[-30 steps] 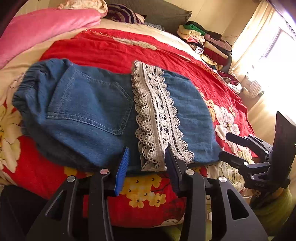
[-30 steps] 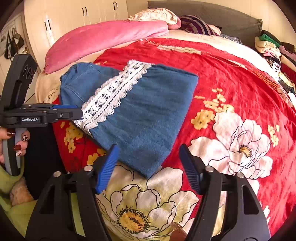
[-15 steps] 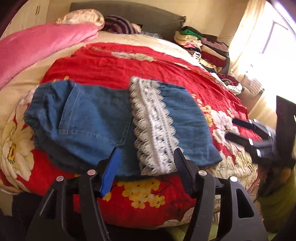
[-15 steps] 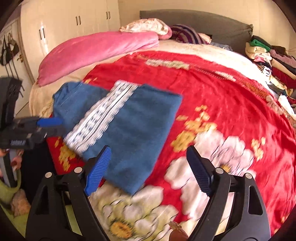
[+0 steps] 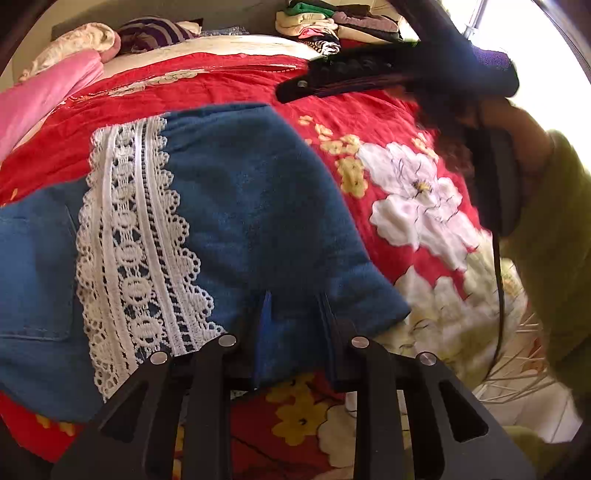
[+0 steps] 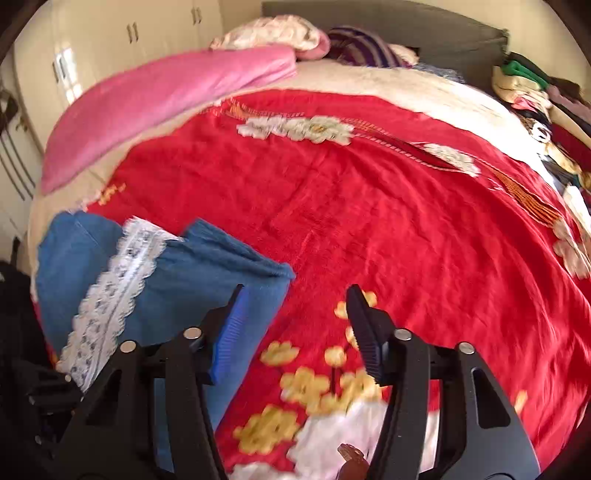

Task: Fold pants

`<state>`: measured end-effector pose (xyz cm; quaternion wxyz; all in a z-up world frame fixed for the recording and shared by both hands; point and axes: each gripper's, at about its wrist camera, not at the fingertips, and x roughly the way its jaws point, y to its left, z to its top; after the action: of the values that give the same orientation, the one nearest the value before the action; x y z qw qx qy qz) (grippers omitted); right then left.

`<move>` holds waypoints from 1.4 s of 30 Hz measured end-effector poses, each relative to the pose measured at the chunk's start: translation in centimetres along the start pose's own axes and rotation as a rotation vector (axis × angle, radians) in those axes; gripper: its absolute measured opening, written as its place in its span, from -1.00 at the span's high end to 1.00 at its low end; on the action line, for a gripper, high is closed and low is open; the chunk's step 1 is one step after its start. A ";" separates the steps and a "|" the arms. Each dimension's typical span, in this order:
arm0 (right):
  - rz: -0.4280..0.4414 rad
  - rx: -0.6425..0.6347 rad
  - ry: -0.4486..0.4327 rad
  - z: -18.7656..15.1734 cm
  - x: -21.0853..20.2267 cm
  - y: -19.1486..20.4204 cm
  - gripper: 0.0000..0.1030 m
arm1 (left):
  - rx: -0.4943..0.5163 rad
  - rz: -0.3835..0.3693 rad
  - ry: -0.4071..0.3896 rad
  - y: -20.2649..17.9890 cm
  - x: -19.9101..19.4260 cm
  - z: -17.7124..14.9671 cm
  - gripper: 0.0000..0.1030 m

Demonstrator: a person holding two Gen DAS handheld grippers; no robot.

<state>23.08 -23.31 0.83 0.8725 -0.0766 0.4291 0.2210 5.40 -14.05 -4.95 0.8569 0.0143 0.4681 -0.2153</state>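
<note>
Pants [image 5: 229, 221], blue denim with a white lace band [image 5: 136, 240], lie folded on the near left of the bed's red floral blanket [image 6: 388, 206]. Left claw [image 5: 295, 325] is closing around their near edge. Right claw [image 6: 295, 328], also closing, holds nothing, just right of them.

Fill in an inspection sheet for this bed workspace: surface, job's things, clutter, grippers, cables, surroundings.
Surface: red floral bedspread.
Job's things: folded denim pants with white lace trim, near the bed edge.
Clutter: pink blanket; stacked clothes.
Grippers: left gripper closing, denim between its fingers; right gripper closing, left finger over the pants' corner, bedspread between.
Cables: one dark cable.
Surroundings: white cupboards; grey headboard.
</note>
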 end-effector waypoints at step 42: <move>0.148 0.127 -0.064 -4.9 -5.8 5.1 -0.37 | -0.057 0.074 -0.131 2.4 -7.5 -1.6 -0.18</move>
<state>14.19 -22.22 2.63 0.8701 0.0178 0.4184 0.2598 1.50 -8.82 -0.22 0.8932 -0.0068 0.4159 -0.1707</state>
